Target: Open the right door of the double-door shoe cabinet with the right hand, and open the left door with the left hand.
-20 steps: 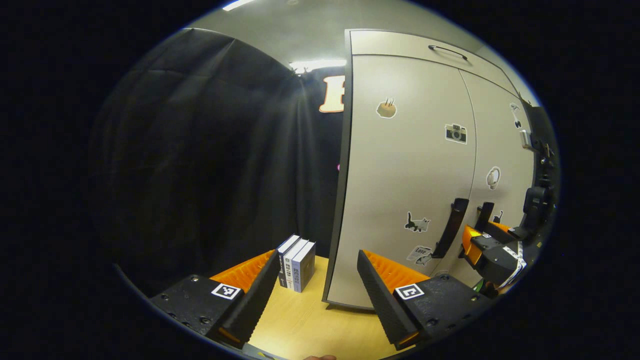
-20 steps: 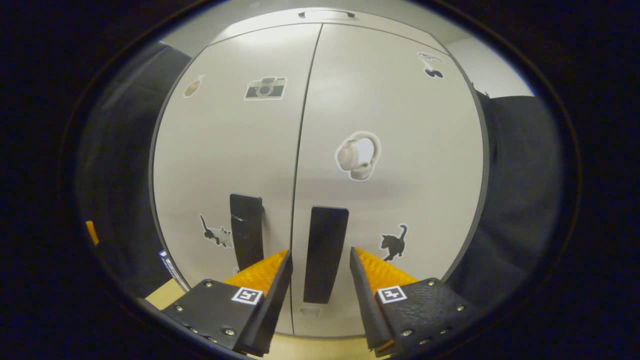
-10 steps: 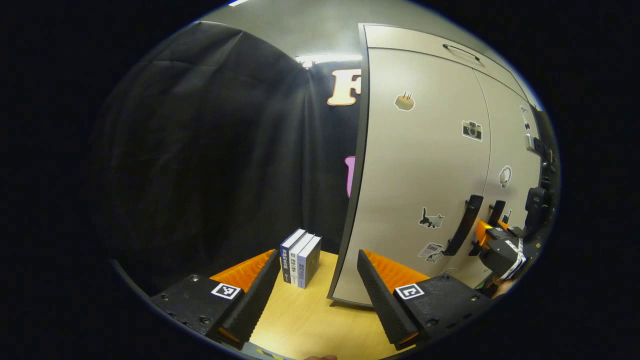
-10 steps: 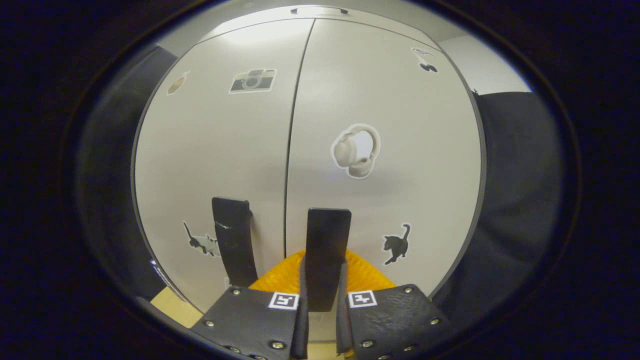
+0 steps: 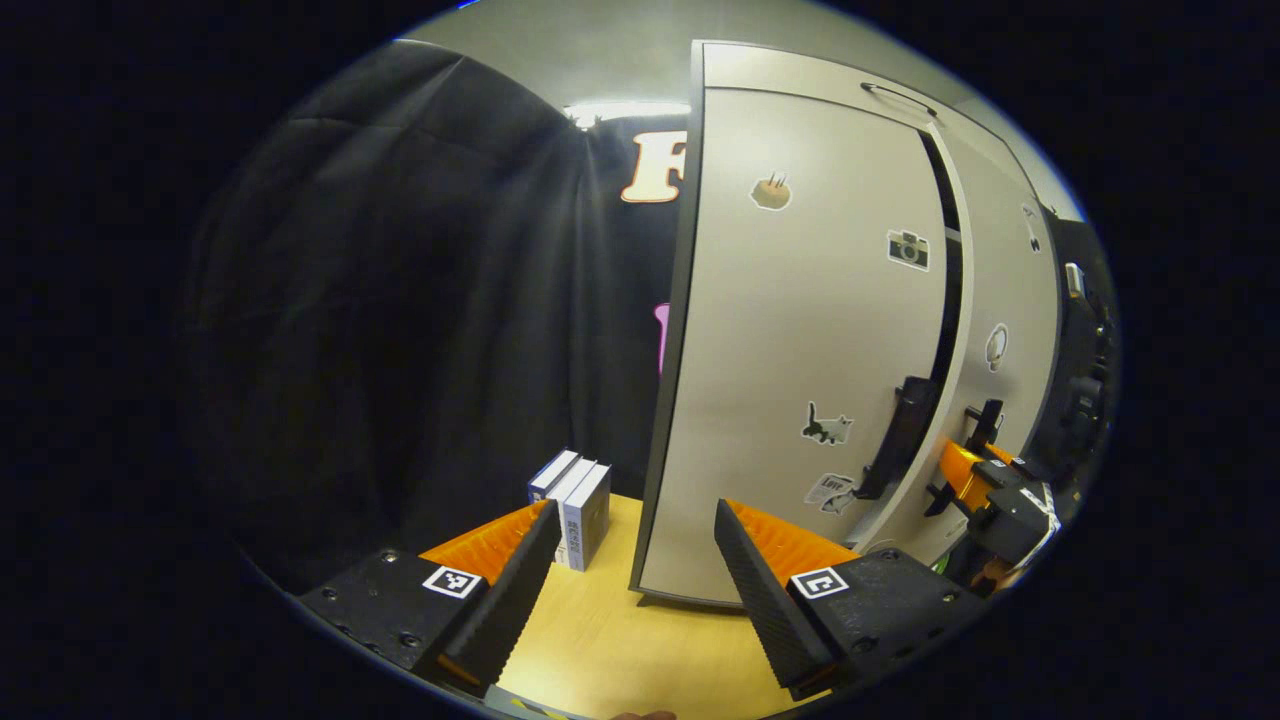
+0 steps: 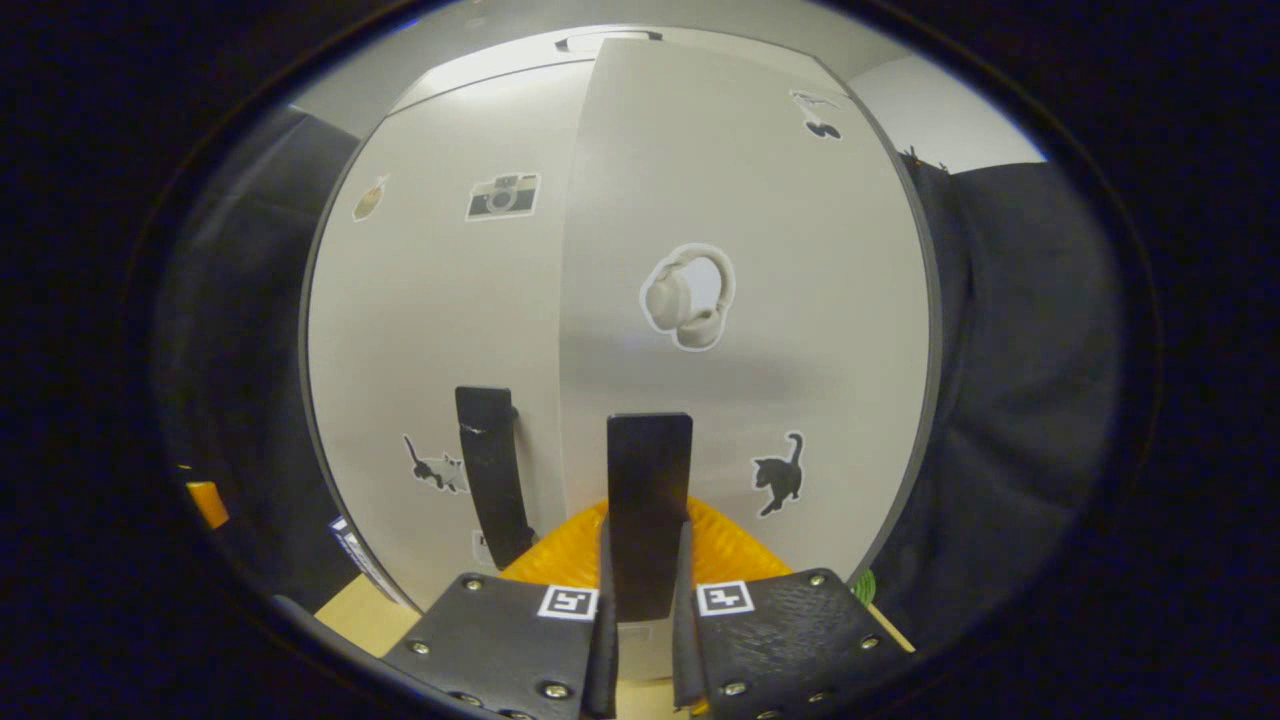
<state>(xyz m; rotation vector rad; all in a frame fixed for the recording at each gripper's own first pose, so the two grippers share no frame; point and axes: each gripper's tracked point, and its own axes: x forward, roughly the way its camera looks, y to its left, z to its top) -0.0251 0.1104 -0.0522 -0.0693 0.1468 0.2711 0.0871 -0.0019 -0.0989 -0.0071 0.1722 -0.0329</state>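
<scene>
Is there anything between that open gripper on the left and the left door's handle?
Nothing visible: the left hand-held gripper hangs open over the table, with only air across to the left handle.

The left door handle (image 5: 895,435) has open room in front & to its left, so a gripper could come in there. Right beside it, the right door (image 5: 1000,330) sticks out a bit, w/ the right gripper (image 5: 985,490) on its own handle. Far left of the handle, books (image 5: 572,495) stand on the table (image 5: 620,640).
</scene>
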